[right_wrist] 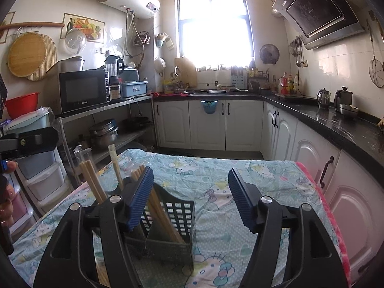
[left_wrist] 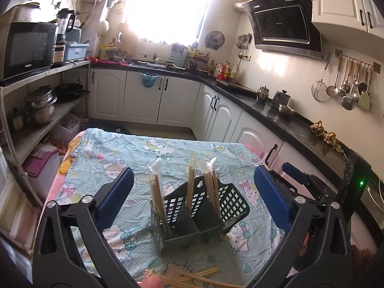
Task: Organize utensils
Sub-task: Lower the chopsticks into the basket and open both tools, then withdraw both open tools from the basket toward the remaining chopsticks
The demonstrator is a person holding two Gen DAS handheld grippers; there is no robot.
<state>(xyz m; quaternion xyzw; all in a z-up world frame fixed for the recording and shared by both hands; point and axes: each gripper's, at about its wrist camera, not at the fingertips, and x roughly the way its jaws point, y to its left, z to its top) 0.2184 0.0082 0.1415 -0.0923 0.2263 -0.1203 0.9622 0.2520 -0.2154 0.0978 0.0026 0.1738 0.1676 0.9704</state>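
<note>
A dark green slotted utensil caddy [left_wrist: 206, 206] stands on the table with the cartoon-print cloth [left_wrist: 168, 153]. Wrapped chopstick pairs [left_wrist: 158, 199] stand upright in its compartments. Loose chopsticks [left_wrist: 189, 276] lie on the cloth at the near edge. My left gripper [left_wrist: 194, 199] is open and empty, its blue pads either side of the caddy, held above it. In the right wrist view the caddy [right_wrist: 172, 223] sits low left, chopsticks [right_wrist: 92, 182] in it. My right gripper [right_wrist: 190, 196] is open and empty, just right of the caddy.
White cabinets and a black counter [left_wrist: 288, 117] with kettles run along the right. Shelves with a microwave [left_wrist: 26, 48] and pots stand at the left. Hanging ladles [left_wrist: 348, 86] line the right wall. Plastic drawers [right_wrist: 40, 175] stand by the table's left side.
</note>
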